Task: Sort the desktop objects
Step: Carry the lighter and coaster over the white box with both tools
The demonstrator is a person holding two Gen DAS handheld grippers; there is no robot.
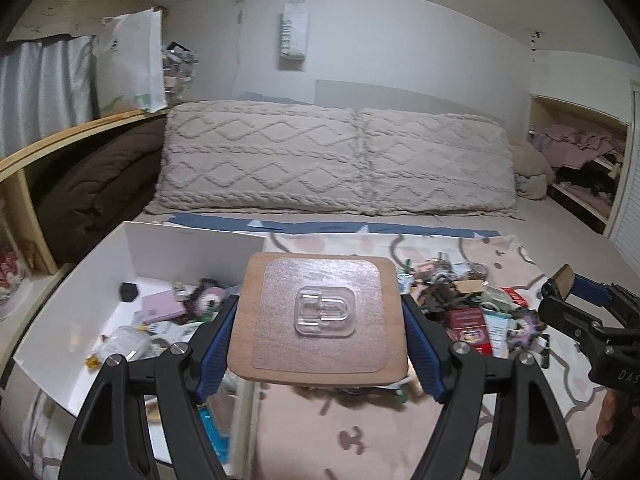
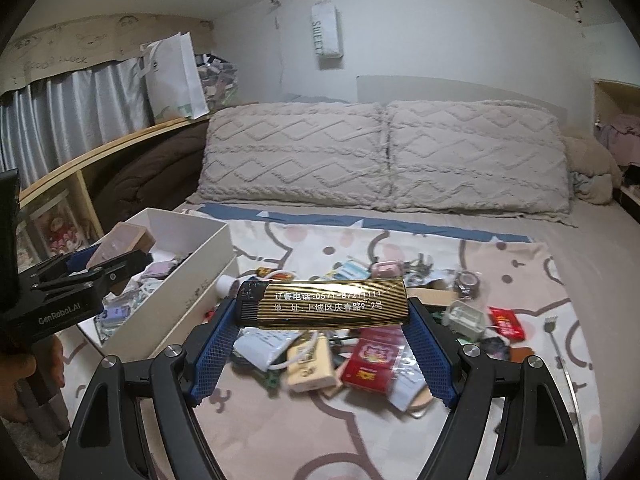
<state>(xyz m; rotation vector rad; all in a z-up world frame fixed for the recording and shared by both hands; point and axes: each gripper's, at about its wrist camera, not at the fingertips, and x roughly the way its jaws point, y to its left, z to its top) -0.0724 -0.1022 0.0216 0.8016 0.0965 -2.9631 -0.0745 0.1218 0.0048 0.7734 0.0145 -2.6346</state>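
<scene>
Left tool [image 1: 320,316] pinched a rounded-square wooden plaque [image 1: 318,316] bearing a clear plastic hook, held above the white cardboard box [image 1: 192,246]; right tool [image 2: 322,312] pinched a ribbed gold lighter [image 2: 324,304] over bed clutter.

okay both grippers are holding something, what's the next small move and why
Probably open the left gripper to drop its adhesive hook card: the right wrist view shows it already over the white box. The right gripper, holding the gold lighter, is over the pile.
</scene>
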